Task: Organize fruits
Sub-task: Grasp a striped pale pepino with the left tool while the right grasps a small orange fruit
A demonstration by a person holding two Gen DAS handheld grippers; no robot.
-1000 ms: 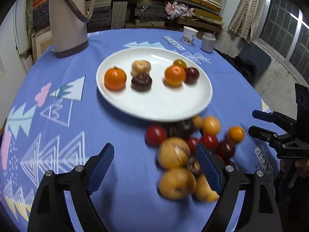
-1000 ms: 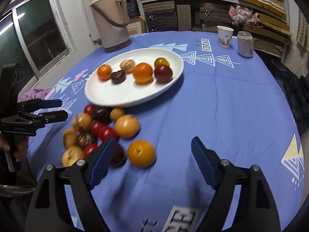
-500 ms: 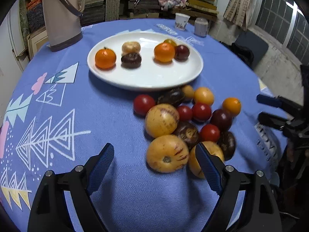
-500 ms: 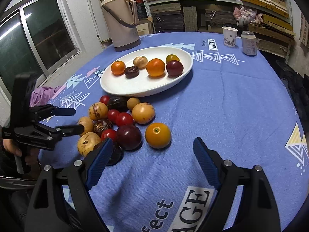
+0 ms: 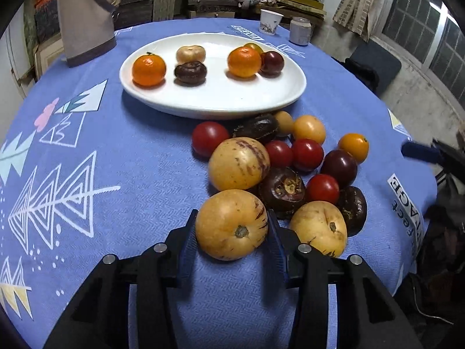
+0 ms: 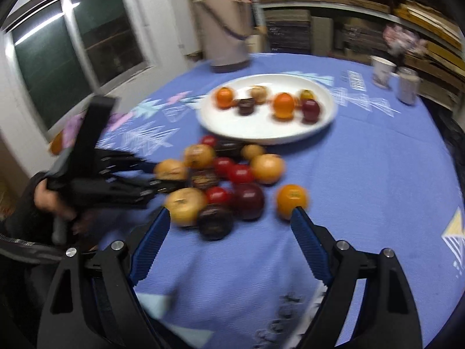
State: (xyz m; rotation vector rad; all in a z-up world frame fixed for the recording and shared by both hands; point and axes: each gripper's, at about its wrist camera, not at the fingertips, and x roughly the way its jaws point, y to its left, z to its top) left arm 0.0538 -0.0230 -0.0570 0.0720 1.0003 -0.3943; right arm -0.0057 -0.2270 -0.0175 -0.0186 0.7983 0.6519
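Observation:
A pile of several loose fruits lies on the blue tablecloth in front of a white plate [image 5: 261, 99] that holds several fruits in a row. My left gripper [image 5: 231, 226] is shut on the nearest yellow striped melon [image 5: 231, 228], still resting on the cloth. Another yellow melon [image 5: 238, 164] sits just beyond it, a third [image 5: 319, 228] to its right. In the blurred right wrist view my right gripper [image 6: 231, 218] is open and empty above the pile [image 6: 232, 180], with an orange [image 6: 291, 200] by its right finger. The left gripper [image 6: 162, 179] shows there at the pile's left.
A beige thermos jug [image 5: 85, 17] stands at the back left. A paper cup [image 5: 270, 21] and a can [image 5: 300, 30] stand at the far edge. The table's edge drops off close on the right [image 5: 418, 203]. Shelves with stacked boards fill the background.
My left gripper moved forward and closed on the nearest yellow melon. My right gripper swung left towards the pile, blurring its view, and stayed open.

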